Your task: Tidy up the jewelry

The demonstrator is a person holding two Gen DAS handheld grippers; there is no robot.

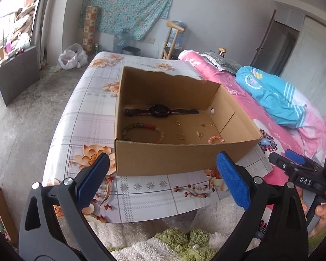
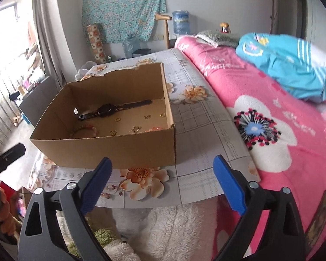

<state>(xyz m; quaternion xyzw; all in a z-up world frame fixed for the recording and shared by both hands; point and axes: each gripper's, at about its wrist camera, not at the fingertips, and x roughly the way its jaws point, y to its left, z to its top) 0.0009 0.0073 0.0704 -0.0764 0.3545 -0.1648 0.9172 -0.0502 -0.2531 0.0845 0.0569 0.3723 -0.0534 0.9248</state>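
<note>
An open cardboard box (image 1: 163,156) (image 2: 110,150) stands on a floral tablecloth (image 1: 93,100). Inside lie a black watch (image 1: 159,110) (image 2: 107,110), a green-and-pink bead bracelet (image 1: 141,130) (image 2: 84,129), a small pink bead bracelet (image 1: 216,139) (image 2: 155,128) and several small gold earrings and rings (image 1: 180,136) (image 2: 137,128). My left gripper (image 1: 163,163) is open and empty just in front of the box. My right gripper (image 2: 163,167) is open and empty, in front of the box's right corner; it also shows in the left wrist view (image 1: 293,161).
A pink flowered blanket (image 2: 260,119) with a blue garment (image 2: 293,65) lies right of the box. A white and green fluffy cloth (image 1: 173,243) lies under the grippers. Floor, plastic bags (image 1: 72,58) and a grey cabinet (image 1: 17,74) are to the left.
</note>
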